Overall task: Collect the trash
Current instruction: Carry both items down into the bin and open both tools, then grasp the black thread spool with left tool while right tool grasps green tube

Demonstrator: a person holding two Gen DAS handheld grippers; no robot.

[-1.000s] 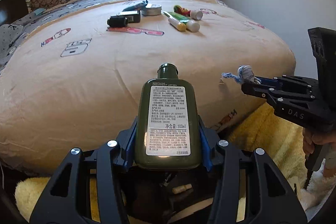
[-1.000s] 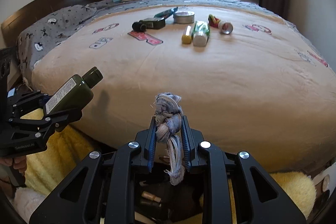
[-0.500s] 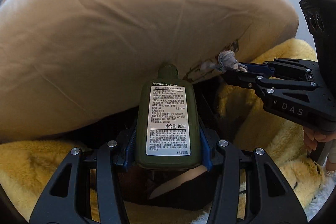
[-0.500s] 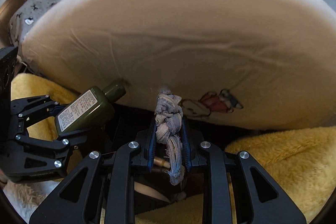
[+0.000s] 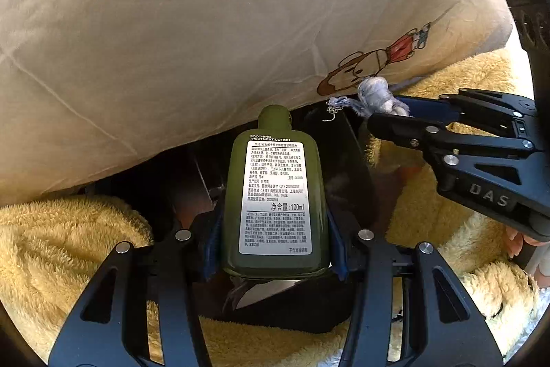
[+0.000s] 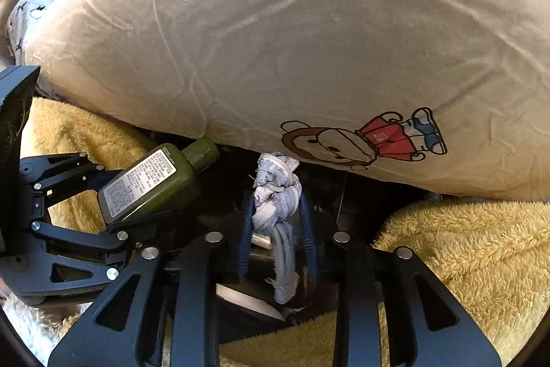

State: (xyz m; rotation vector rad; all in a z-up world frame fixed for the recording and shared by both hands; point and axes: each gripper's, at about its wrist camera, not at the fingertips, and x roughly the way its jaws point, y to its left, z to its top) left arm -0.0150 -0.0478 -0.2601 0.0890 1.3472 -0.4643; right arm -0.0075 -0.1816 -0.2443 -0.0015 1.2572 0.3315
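Observation:
My left gripper [image 5: 275, 239] is shut on a dark green lotion bottle [image 5: 275, 202] with a white label, cap pointing forward. The bottle also shows in the right wrist view [image 6: 151, 181], tilted up to the right. My right gripper [image 6: 276, 229] is shut on a knotted grey-blue rag [image 6: 276, 195], which also shows in the left wrist view [image 5: 373, 93]. Both grippers hang over a dark bin [image 5: 357, 160] that stands on the floor at the foot of the bed; a few items lie inside it.
The beige bed cover [image 6: 292, 40] with a cartoon print [image 6: 364, 140] bulges right above and ahead of both grippers. A fluffy yellow rug [image 6: 464, 246] surrounds the bin on both sides [image 5: 62, 246].
Both grippers have dropped from bed-top height to the bin below the bed's edge and drawn closer together. The bed top with its items has left both views. Both grips are unchanged.

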